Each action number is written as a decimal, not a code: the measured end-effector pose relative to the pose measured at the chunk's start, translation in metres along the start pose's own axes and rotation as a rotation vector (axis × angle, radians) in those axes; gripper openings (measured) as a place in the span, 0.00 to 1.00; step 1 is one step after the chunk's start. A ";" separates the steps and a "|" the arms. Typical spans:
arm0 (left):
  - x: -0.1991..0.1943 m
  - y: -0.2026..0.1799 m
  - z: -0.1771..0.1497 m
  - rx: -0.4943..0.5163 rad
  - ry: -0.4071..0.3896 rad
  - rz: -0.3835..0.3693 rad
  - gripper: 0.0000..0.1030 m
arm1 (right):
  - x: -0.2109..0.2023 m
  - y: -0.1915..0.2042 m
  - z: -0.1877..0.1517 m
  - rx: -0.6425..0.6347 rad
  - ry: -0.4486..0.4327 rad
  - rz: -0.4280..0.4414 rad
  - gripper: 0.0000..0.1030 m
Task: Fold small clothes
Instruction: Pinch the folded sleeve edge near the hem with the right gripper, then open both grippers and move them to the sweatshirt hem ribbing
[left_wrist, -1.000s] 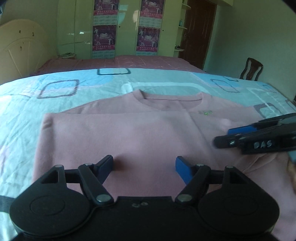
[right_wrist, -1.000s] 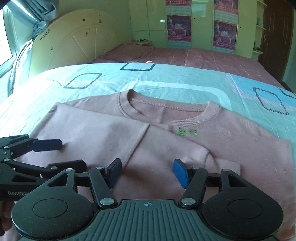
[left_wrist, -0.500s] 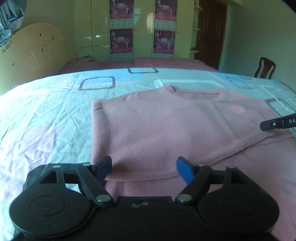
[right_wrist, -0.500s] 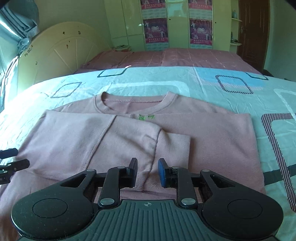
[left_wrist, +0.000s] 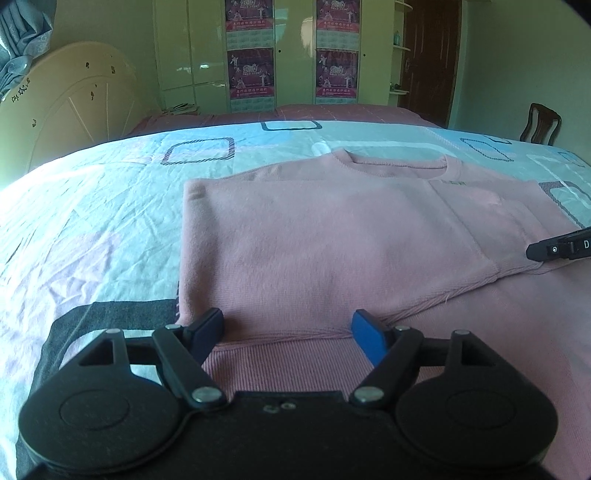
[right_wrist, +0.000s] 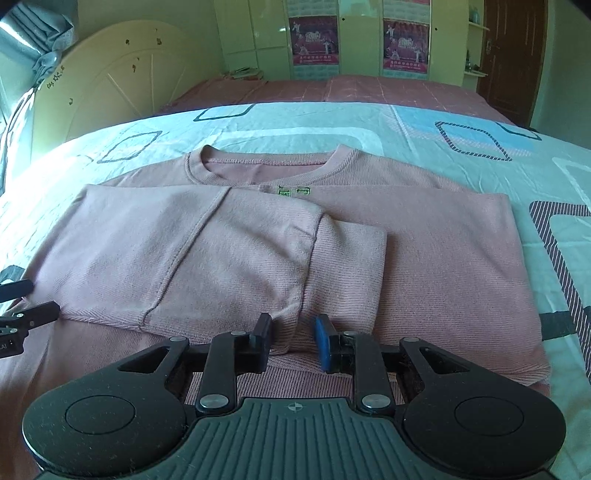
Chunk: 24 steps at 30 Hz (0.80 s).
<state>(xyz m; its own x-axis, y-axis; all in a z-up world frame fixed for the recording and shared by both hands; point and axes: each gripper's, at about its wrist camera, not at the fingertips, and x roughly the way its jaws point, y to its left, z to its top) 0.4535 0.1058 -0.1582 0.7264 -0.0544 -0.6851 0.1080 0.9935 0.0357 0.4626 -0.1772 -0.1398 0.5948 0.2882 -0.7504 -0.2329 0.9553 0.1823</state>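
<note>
A pink sweatshirt (left_wrist: 332, 240) lies flat on the bed, collar away from me, its left side and sleeve folded across the body. In the right wrist view the sweatshirt (right_wrist: 443, 266) shows the folded sleeve with its cuff (right_wrist: 347, 258) lying over the middle. My left gripper (left_wrist: 288, 325) is open and empty, just above the hem near the garment's left edge. My right gripper (right_wrist: 293, 332) has its jaws narrowed to a small gap at the lower edge of the folded sleeve; no cloth shows between them. Each gripper's tip shows at the edge of the other's view.
The bed sheet (left_wrist: 92, 221) is pale blue and white with square outlines and a dark patch (left_wrist: 110, 314) by the left gripper. A cream headboard (right_wrist: 110, 85) stands at the left, wardrobes (left_wrist: 288, 55) behind, a wooden chair (left_wrist: 541, 123) at the right.
Both grippers have drawn back toward the hem, so more of the garment shows. The right gripper's jaws have narrowed from wide open to a small gap. The left stays open.
</note>
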 end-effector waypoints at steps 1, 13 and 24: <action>0.000 -0.001 0.000 0.005 0.003 0.004 0.74 | 0.000 0.000 0.001 -0.003 0.004 0.001 0.23; -0.048 -0.016 -0.023 0.063 0.013 0.062 0.99 | -0.065 -0.026 -0.034 0.052 -0.062 0.023 0.66; -0.120 -0.004 -0.079 -0.051 0.056 0.059 0.81 | -0.161 -0.098 -0.127 0.241 -0.096 0.037 0.65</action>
<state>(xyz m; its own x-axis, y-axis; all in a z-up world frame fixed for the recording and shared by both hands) 0.3123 0.1161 -0.1340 0.6913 0.0089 -0.7226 0.0299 0.9987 0.0409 0.2925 -0.3256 -0.1177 0.6626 0.3169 -0.6786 -0.0725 0.9289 0.3630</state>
